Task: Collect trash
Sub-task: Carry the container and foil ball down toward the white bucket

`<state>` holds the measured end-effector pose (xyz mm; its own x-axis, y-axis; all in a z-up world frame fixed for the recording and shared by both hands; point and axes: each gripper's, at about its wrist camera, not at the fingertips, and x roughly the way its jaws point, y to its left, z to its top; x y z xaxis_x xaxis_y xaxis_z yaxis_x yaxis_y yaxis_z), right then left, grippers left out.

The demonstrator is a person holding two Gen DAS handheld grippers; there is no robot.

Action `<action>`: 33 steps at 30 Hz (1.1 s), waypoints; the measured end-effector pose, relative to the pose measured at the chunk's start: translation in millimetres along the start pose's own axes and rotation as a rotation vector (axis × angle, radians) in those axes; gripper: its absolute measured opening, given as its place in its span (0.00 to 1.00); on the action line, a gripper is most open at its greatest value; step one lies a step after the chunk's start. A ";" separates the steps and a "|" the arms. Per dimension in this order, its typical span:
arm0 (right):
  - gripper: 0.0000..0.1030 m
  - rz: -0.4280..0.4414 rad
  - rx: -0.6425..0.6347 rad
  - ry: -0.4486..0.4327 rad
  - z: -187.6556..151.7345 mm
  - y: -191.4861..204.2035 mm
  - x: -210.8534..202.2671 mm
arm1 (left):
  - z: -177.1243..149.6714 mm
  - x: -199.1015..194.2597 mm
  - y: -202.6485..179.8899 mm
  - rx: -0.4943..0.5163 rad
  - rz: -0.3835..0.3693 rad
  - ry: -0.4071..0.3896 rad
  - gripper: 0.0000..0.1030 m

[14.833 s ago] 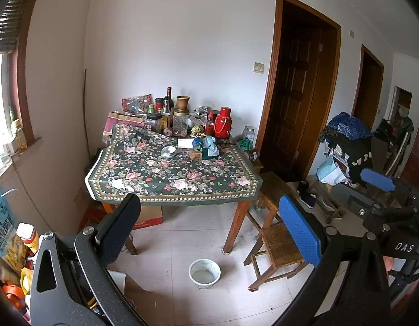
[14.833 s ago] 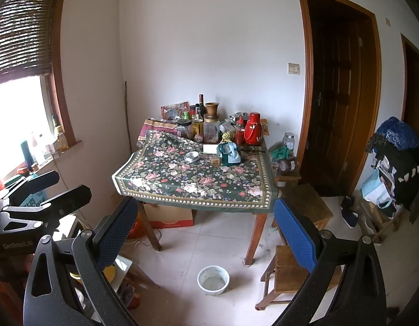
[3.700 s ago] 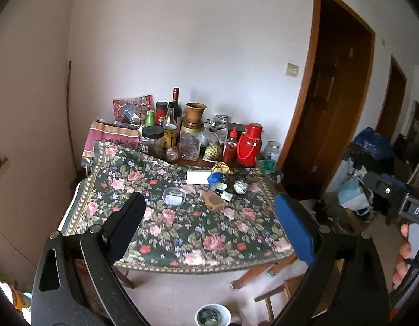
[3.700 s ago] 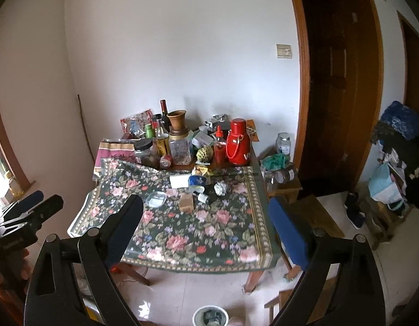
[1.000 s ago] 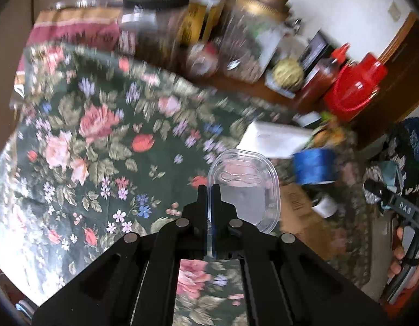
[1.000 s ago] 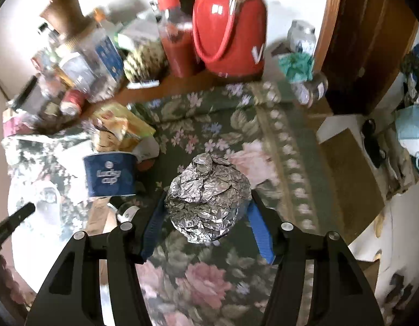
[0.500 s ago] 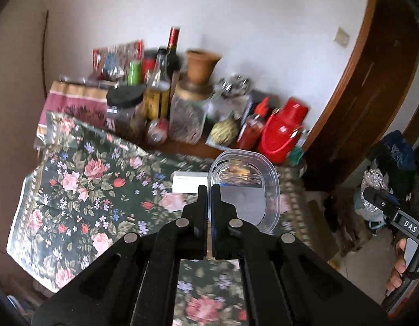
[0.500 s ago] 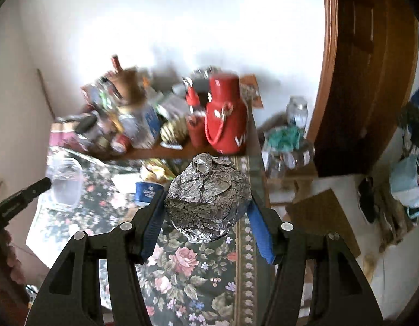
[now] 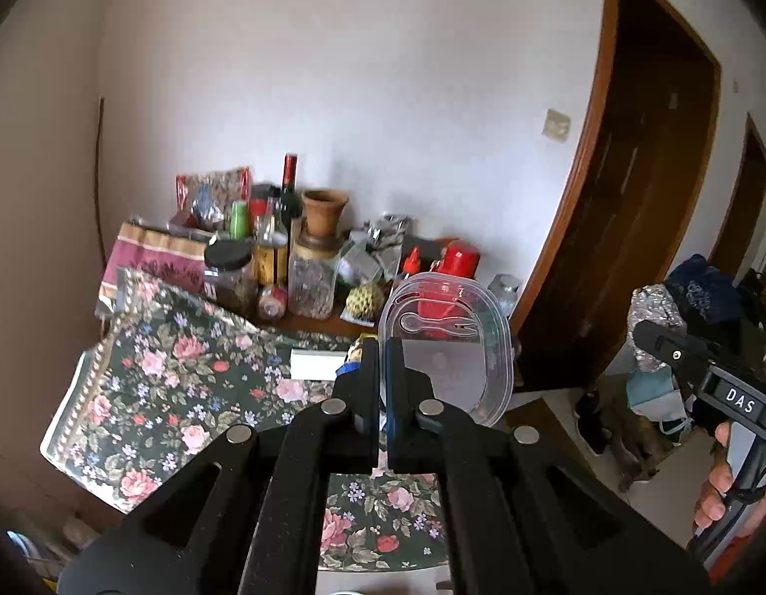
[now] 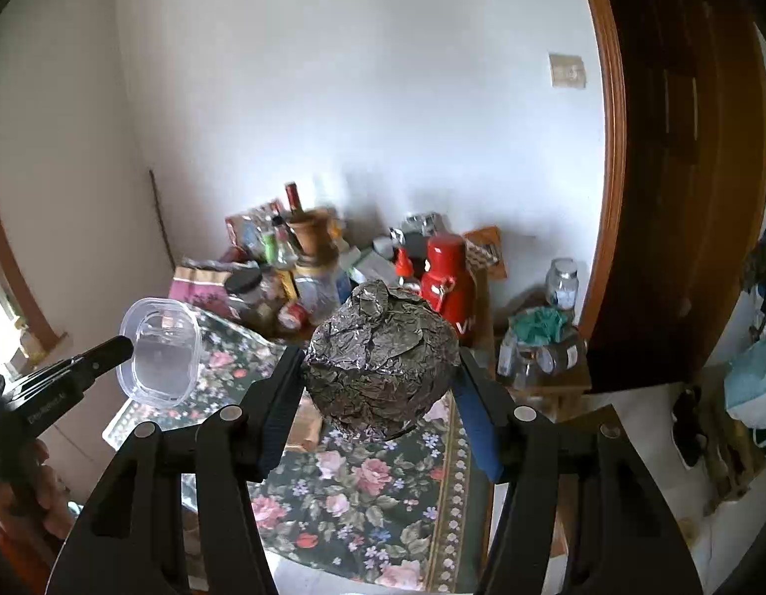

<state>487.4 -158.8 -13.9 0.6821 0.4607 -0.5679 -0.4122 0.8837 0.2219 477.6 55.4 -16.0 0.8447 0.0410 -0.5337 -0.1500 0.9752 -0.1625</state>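
The left gripper [image 9: 381,372] is clamped on the near rim of a clear plastic lid [image 9: 445,347], held in the air above the right edge of the table [image 9: 150,396]. The lid stands nearly upright, its long axis running up and away from the jaws. The right gripper [image 10: 380,386] grips a crumpled foil ball [image 10: 380,362] between its blue pads, off the tabletop and above the table's right side. The ball seems roughly round, with a pinched peak pointing up.
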 end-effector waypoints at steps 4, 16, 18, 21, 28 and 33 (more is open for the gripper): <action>0.54 -0.010 0.002 -0.036 -5.4 17.5 -24.6 | -0.8 -33.3 0.5 0.017 -0.023 -0.042 0.00; 0.54 -0.059 0.049 -0.055 -61.3 93.6 -96.4 | -46.7 -133.1 47.8 0.054 -0.092 -0.059 0.00; 0.54 -0.063 0.058 -0.050 -74.3 107.5 -106.0 | -58.9 -150.2 58.1 0.058 -0.098 -0.047 0.00; 0.54 -0.070 0.082 -0.035 -96.8 132.1 -122.5 | -78.0 -176.0 75.7 0.071 -0.102 -0.017 0.00; 0.54 -0.091 0.097 0.019 -134.4 163.1 -145.1 | -111.2 -212.2 100.8 0.064 -0.145 0.031 0.00; 0.54 -0.110 0.100 0.074 -153.5 170.6 -151.0 | -132.0 -218.5 105.0 0.067 -0.164 0.082 0.00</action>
<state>221.4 -90.3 -11.8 0.6721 0.3564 -0.6491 -0.2726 0.9341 0.2306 209.5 120.2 -26.0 0.8097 -0.1345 -0.5713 0.0229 0.9799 -0.1982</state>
